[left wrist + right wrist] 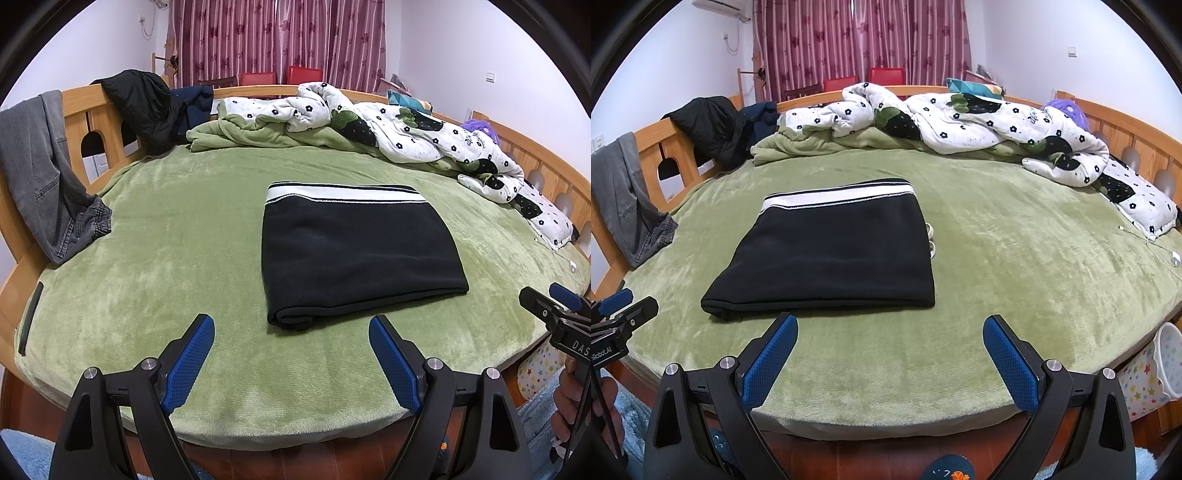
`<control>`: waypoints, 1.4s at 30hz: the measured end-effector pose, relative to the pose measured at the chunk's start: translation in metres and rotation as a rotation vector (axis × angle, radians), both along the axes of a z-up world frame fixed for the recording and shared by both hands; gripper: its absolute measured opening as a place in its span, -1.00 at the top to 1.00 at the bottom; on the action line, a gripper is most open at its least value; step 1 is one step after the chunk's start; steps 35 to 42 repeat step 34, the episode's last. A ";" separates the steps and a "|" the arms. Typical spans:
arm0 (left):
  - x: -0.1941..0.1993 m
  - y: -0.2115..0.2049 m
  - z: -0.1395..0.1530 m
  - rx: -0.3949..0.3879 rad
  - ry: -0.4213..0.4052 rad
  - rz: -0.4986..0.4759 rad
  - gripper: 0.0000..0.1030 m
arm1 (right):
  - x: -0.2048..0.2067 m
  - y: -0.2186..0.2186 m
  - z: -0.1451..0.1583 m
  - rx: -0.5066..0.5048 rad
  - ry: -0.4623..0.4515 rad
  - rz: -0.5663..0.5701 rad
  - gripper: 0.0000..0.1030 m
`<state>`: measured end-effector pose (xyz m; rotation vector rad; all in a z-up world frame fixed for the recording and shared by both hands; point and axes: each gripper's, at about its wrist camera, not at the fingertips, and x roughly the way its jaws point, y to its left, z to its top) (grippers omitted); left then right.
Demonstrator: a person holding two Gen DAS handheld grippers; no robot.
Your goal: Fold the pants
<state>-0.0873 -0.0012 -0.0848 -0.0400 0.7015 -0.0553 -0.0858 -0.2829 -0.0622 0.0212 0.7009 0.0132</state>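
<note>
1. The bed (147, 258) fills both views, covered by a plush green blanket (997, 258) that lies smooth across the middle and hangs over the near edge, with a light wooden frame (77, 110) running round the far and side edges.
2. A white quilt (406, 136) printed with black flowers and green patches is bunched in a long heap along the far right side of the bed (a purple fuzzy item (1067, 110) sits behind it by the frame).
3. The pants (354, 251), black with a white and black striped waistband (343, 194) at the far end, lie flat on the green blanket near the middle of the bed as a neat folded rectangle, with the rounded fold facing the grippers. Nothing touches them.
4. Grey jeans (37, 173) hang over the frame at the left, cuff resting on the blanket; a black jacket (144, 99) is draped over the frame further back.
5. The left gripper (291, 347) hovers over the near edge of the blanket, its blue-padded fingers spread wide apart with nothing between them; the folded pants lie just beyond the tips.
6. The right gripper (890, 343) is likewise spread wide and empty (the pants lie ahead and to its left).
7. A white cable (1160, 243) lies on the blanket near the right edge.
</note>
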 end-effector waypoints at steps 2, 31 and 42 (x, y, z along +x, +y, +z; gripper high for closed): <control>0.000 0.001 0.000 0.000 -0.002 -0.003 -0.65 | 0.000 -0.001 0.000 0.000 -0.001 0.002 -0.93; -0.003 -0.002 0.001 0.001 -0.007 0.002 -0.65 | -0.001 -0.001 0.003 0.000 -0.009 -0.006 -0.93; -0.002 -0.003 0.003 0.002 -0.008 0.000 -0.67 | -0.001 0.000 0.003 0.000 -0.009 -0.007 -0.93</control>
